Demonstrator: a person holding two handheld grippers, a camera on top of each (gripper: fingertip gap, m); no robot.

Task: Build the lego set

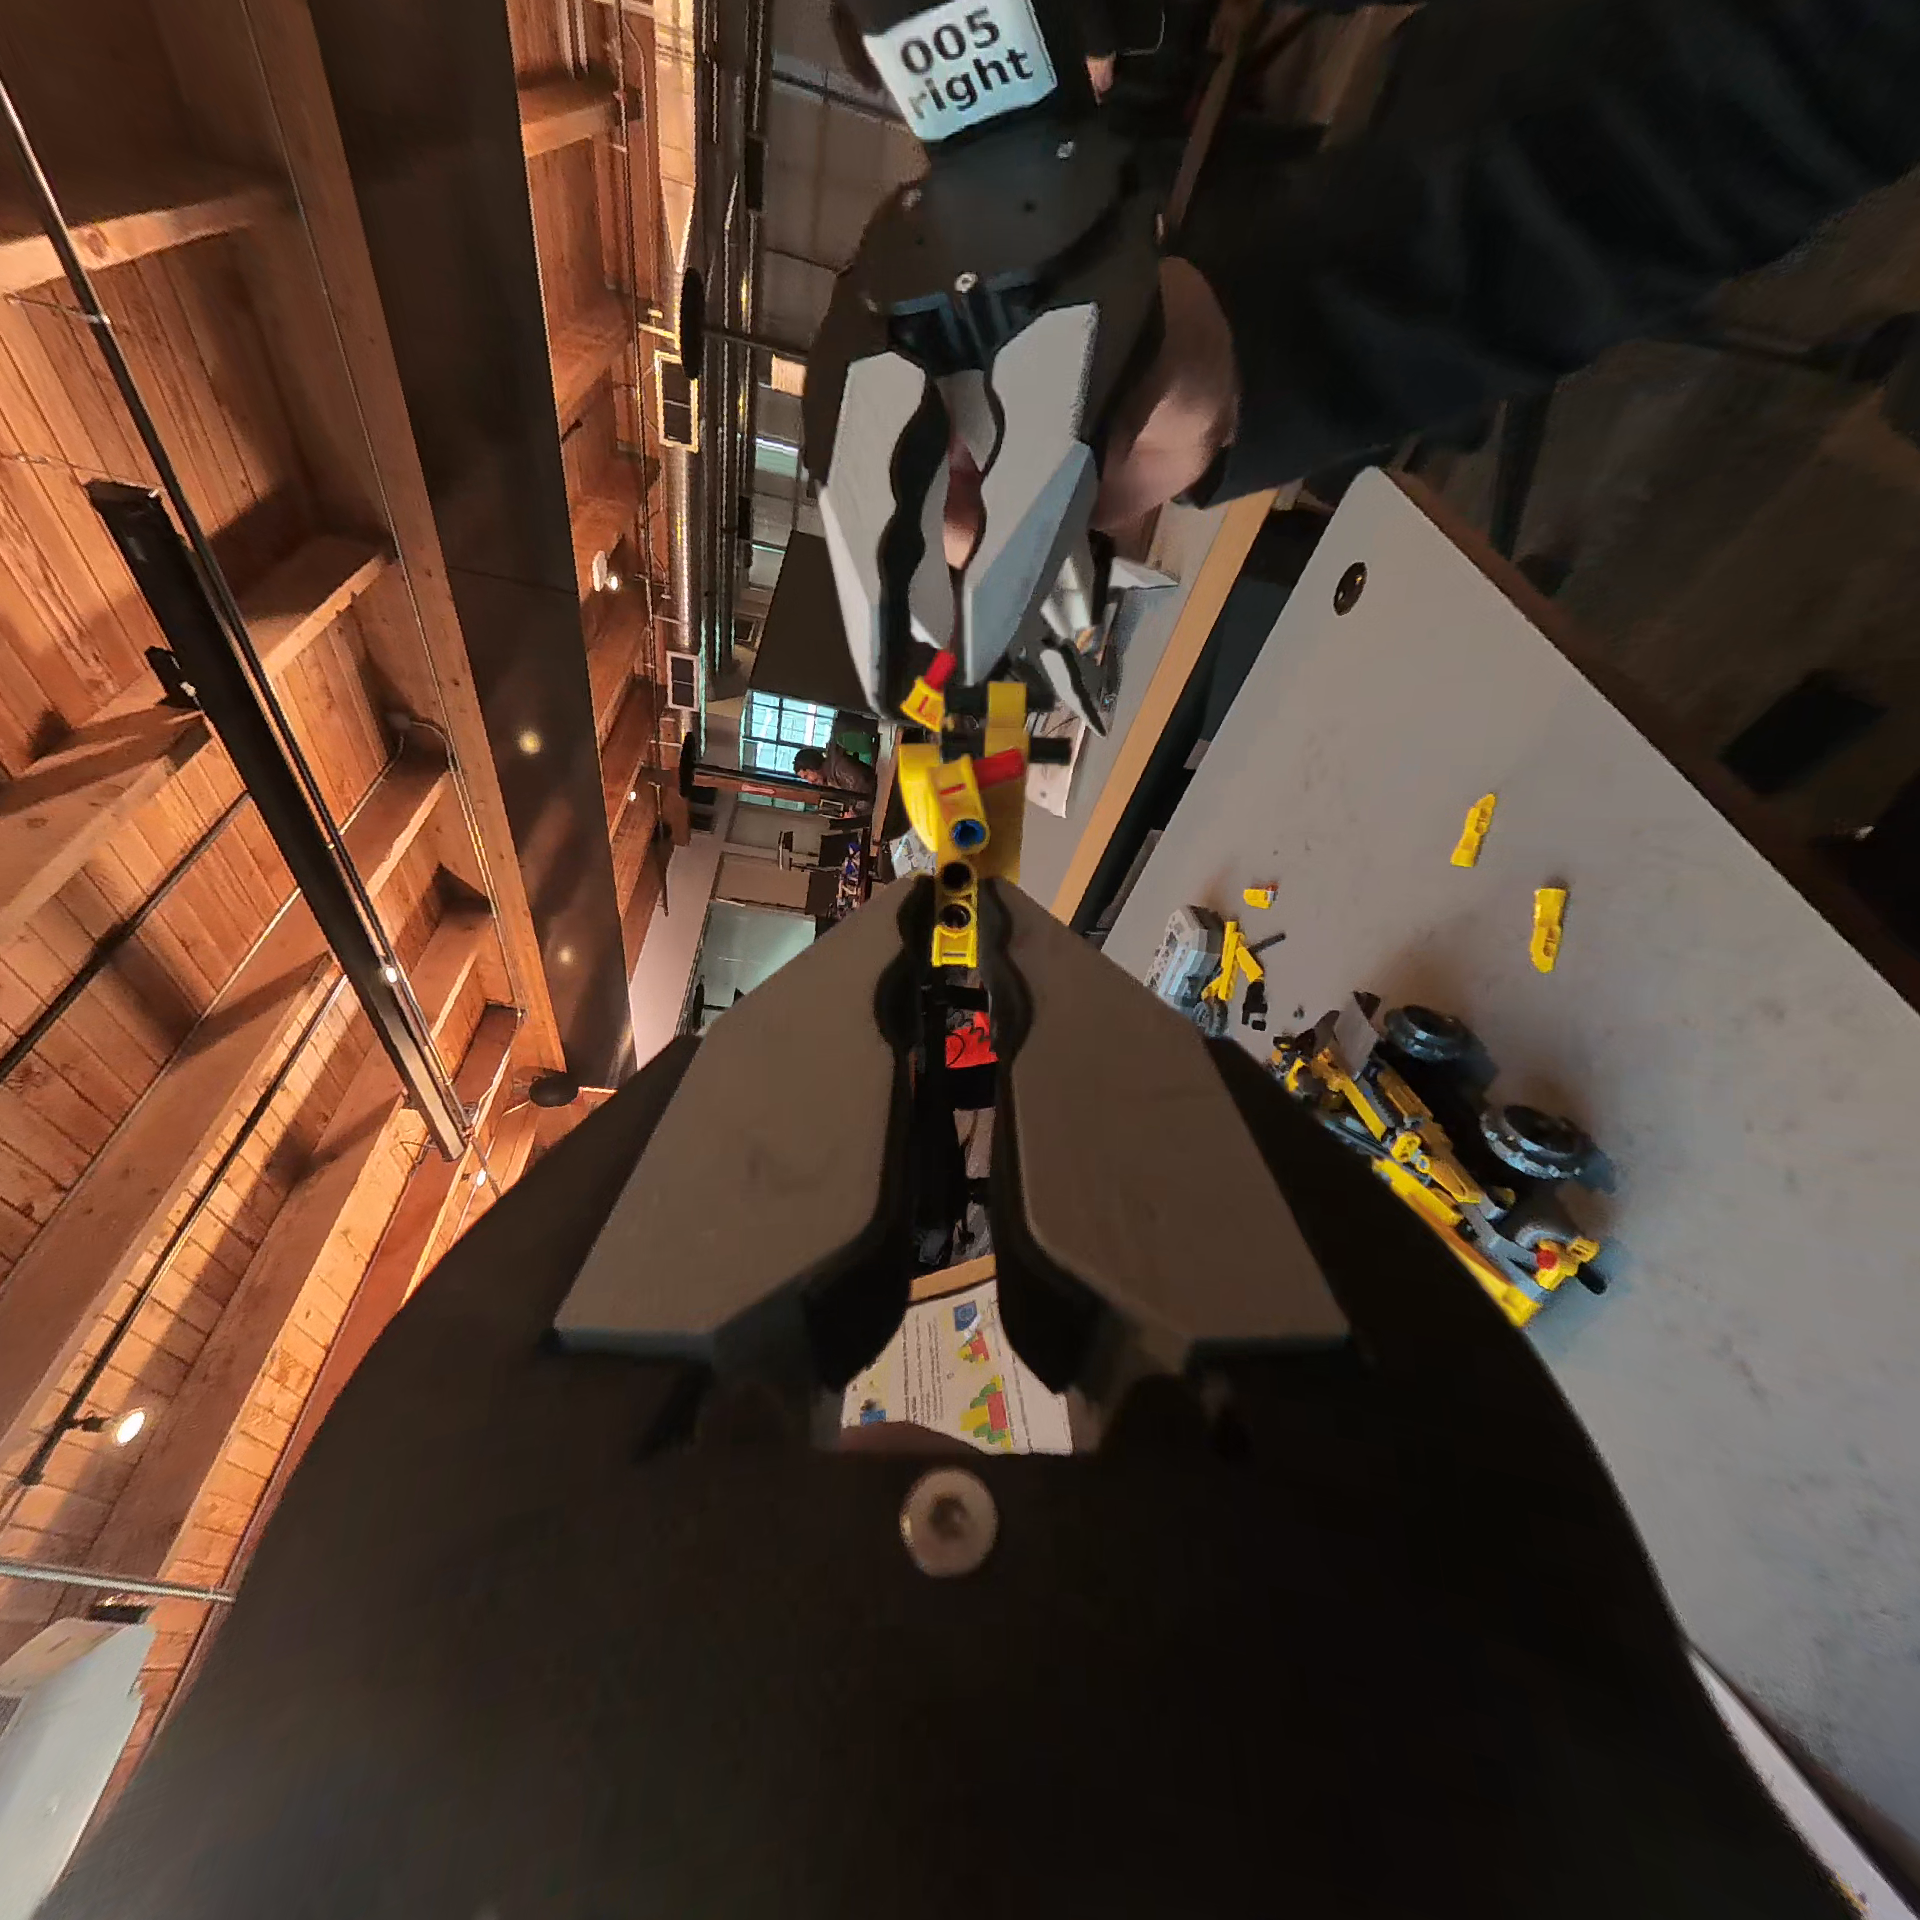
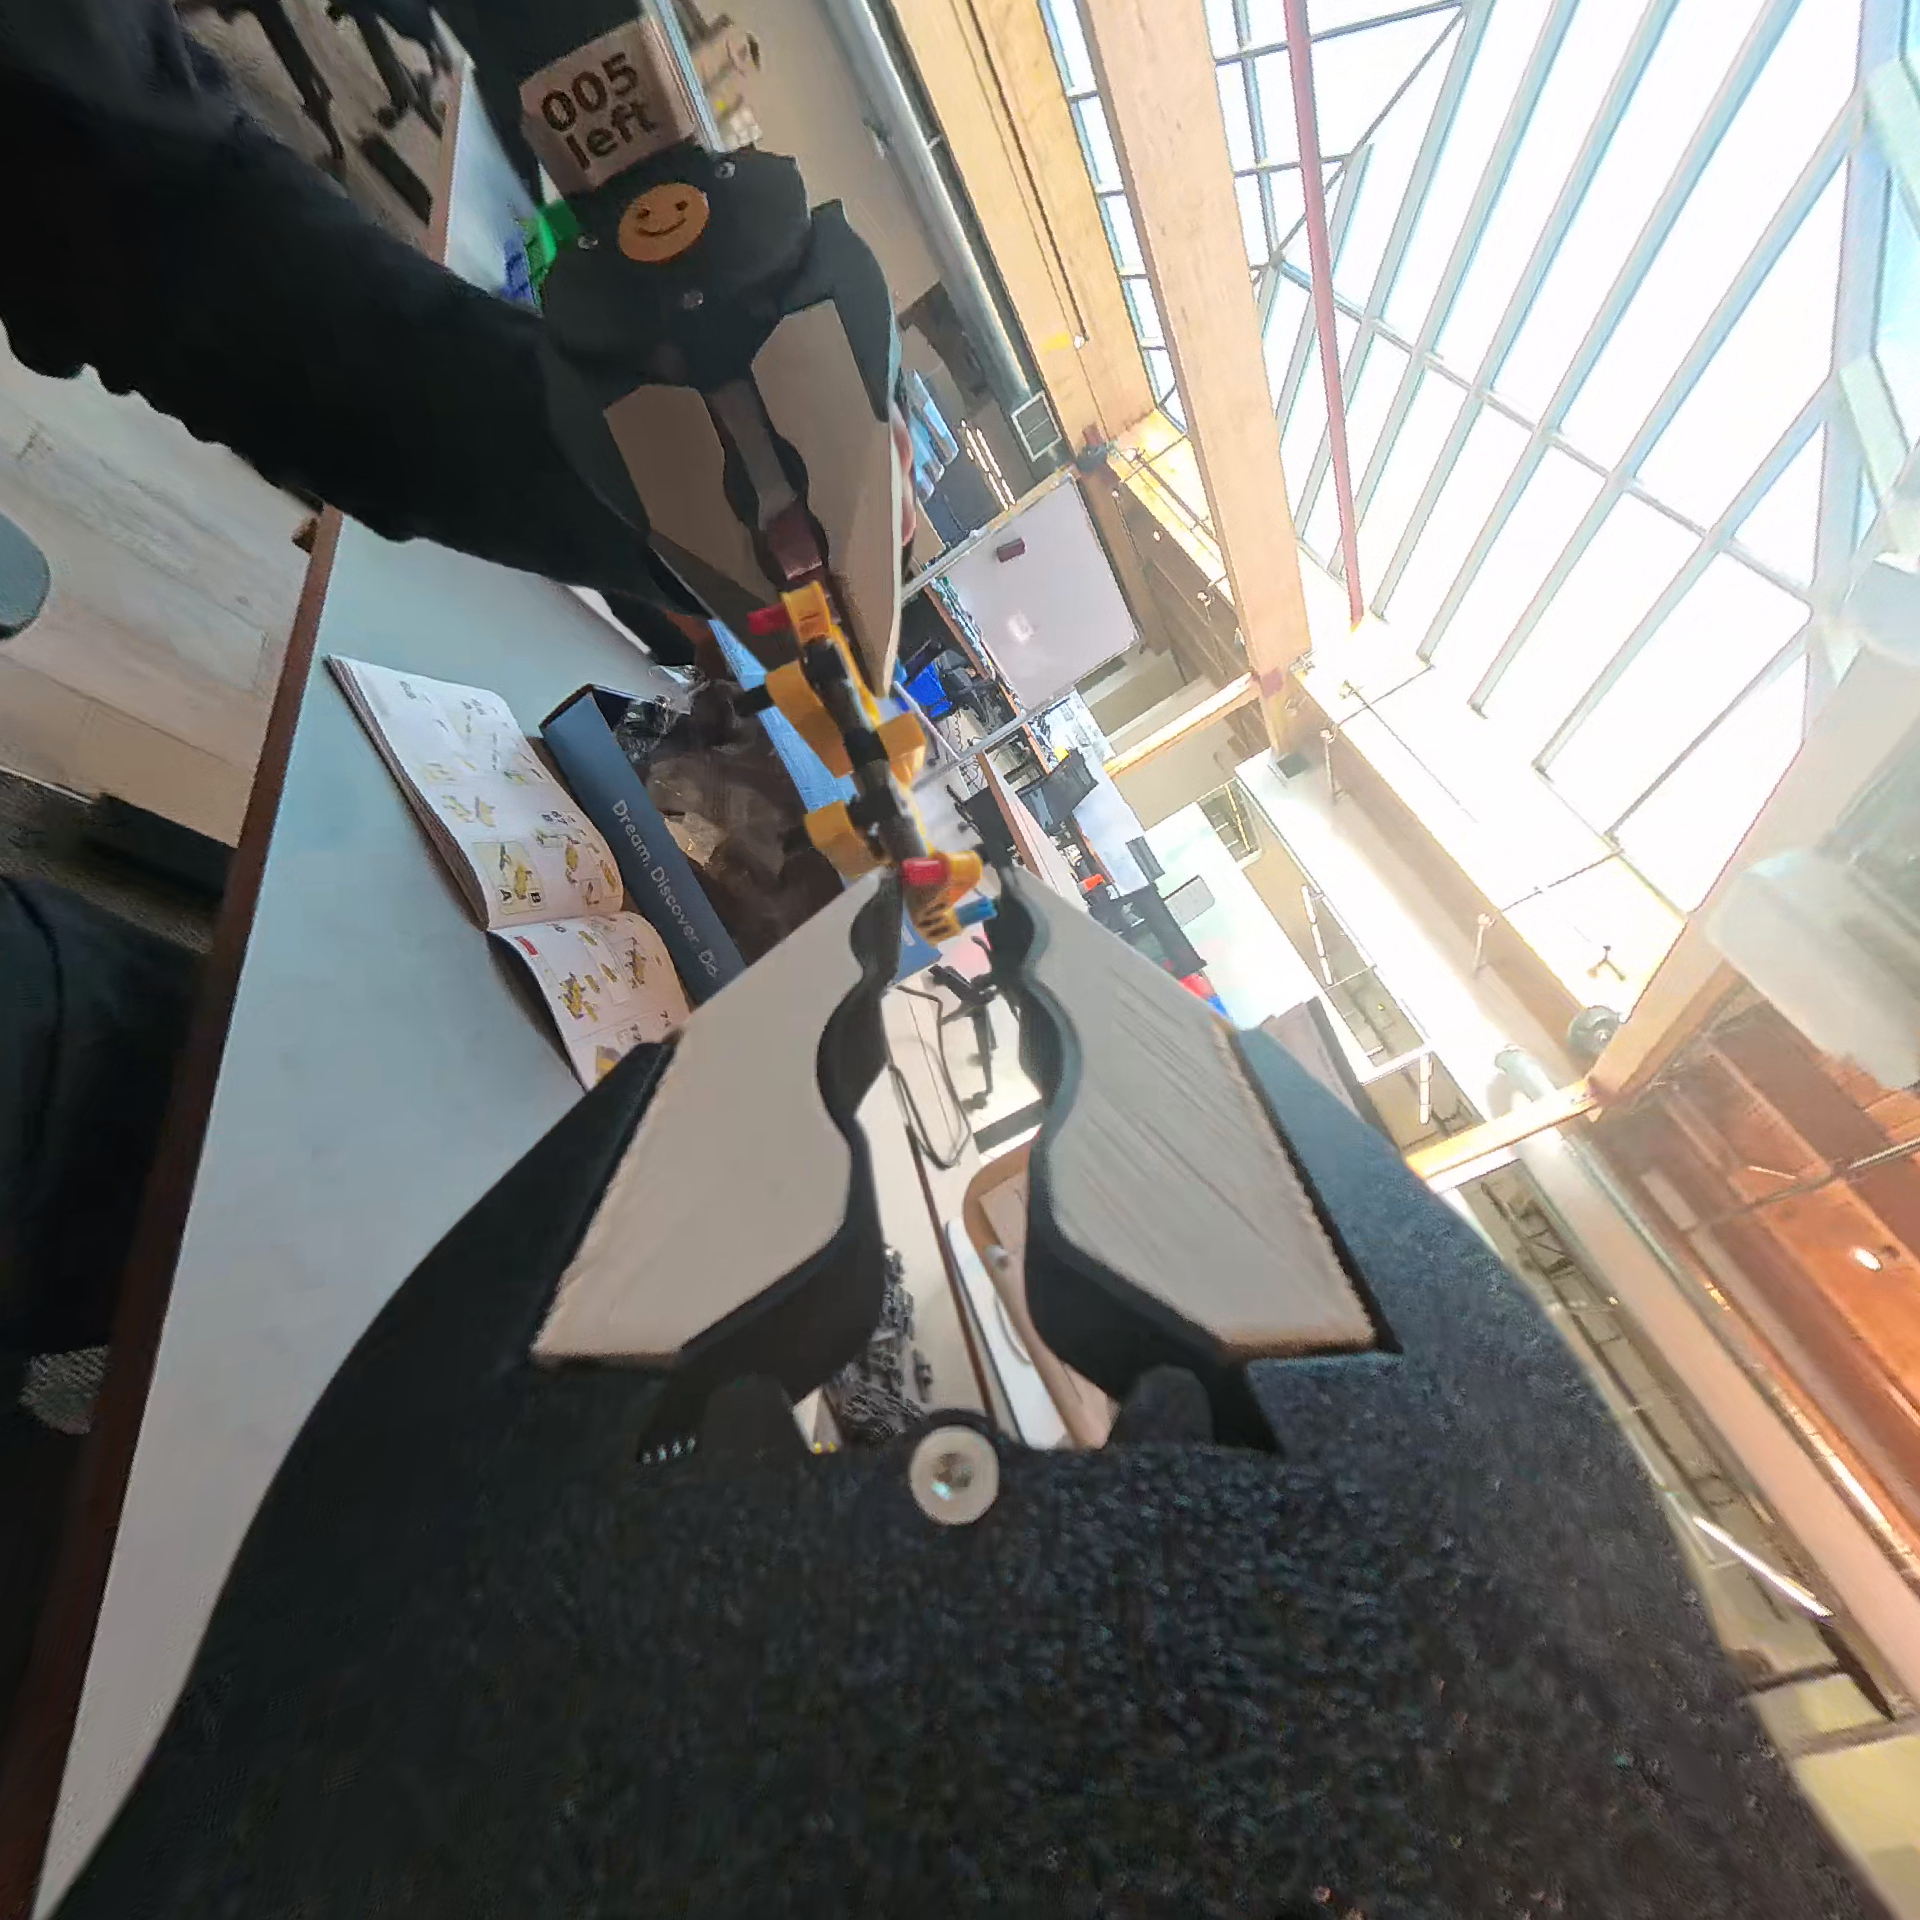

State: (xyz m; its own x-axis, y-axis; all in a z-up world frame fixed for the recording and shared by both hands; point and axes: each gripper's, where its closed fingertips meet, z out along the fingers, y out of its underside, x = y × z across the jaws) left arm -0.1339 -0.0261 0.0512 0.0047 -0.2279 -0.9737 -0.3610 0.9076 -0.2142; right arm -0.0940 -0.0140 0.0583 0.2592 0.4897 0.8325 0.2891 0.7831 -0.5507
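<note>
Left wrist view: the left tongs (image 1: 961, 914) pinch shut on one end of a yellow plastic brick-built assembly (image 1: 961, 800) held above the grey bench (image 1: 1714, 935), while the right tongs (image 1: 940, 675) seem closed on its far end, so any twist between them could snap it apart.

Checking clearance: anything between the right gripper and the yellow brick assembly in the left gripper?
Nothing visible. The yellow brick assembly, clamped by the left gripper, is held in the air with its free end right between the right gripper's fingertips.

The pale grey counter (image 1: 1714, 1039) with a dark brown edge carries a half-built yellow-and-grey brick vehicle (image 1: 1455, 1132), loose yellow brick pieces (image 1: 1546, 928), and an open instruction booklet (image 2: 520, 831).
</note>
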